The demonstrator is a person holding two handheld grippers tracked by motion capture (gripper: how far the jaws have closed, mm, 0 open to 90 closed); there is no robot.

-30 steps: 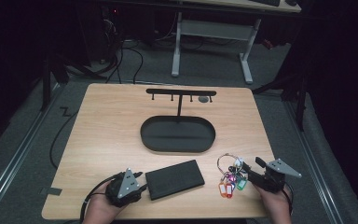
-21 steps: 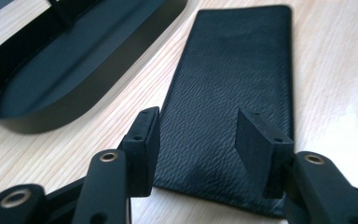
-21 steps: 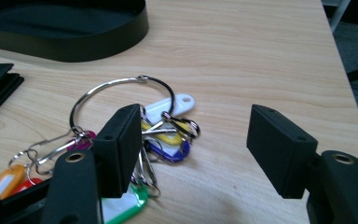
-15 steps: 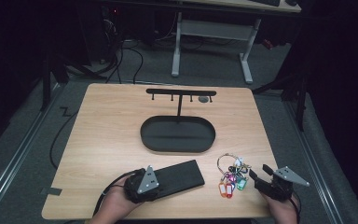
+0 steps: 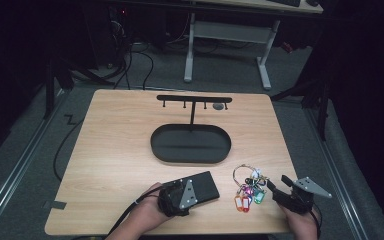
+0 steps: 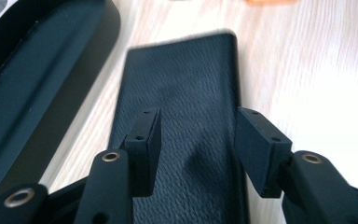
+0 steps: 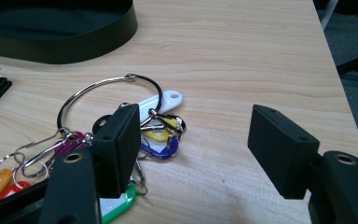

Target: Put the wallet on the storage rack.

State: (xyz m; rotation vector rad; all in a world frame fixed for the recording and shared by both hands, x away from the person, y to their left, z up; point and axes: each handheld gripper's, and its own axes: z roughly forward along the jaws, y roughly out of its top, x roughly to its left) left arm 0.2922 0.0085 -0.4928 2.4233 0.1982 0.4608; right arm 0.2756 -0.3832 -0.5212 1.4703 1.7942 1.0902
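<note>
Hovering over the wallet (image 6: 186,140), your left gripper (image 6: 198,140) is open, and the wallet's long side runs straight ahead between the jaws. Your right gripper (image 7: 191,140) sits open beside the keys (image 7: 121,126).

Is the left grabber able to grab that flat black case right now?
Probably yes. The left gripper hangs over the black case with its jaws spread about as wide as the case, nothing between them. It looks a tight fit, so it may need lining up first.
</note>
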